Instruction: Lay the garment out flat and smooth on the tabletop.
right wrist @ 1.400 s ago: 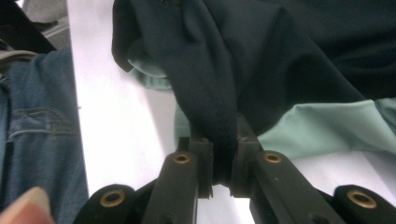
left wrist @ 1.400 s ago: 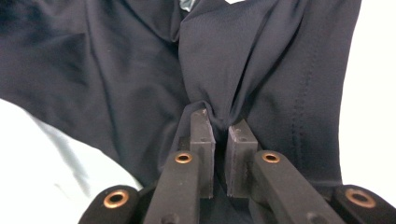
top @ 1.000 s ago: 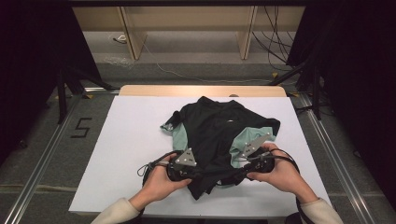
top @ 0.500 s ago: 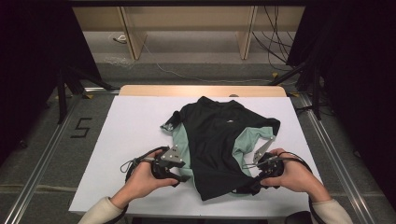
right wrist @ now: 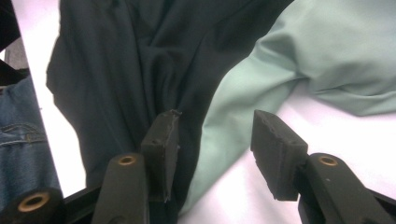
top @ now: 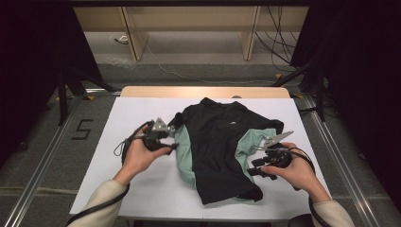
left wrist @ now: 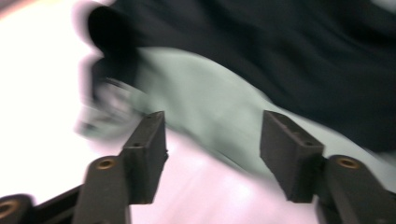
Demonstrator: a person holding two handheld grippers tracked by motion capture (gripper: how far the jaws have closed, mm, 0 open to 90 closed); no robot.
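Left gripper (top: 171, 142) first: its jaws have just been opening and now stand spread, nothing between them. In the left gripper view the two black pads (left wrist: 148, 154) hang over bare white table (top: 104, 156), with the shirt's pale green side panel (left wrist: 196, 98) just beyond the tips. That picture is smeared, so whether a pad brushes the cloth I can't say. From above, the left hand (top: 139, 158) holds the gripper just off the shirt's left edge, near the short sleeve.

Over to the right gripper (top: 257, 168): its jaws have just been opening too, and they stand apart, clamping nothing. In the right gripper view, one pad (right wrist: 161, 144) sits against the black cloth, the other (right wrist: 275, 149) over white table, and the green panel's edge (right wrist: 224, 126) runs between them, loose. The right hand (top: 293, 170) rests by the shirt's right side.

The shirt (top: 220, 142) itself, black with mint-green sides, lies rumpled in the middle of the white table, collar toward the far edge, hem toward the person.
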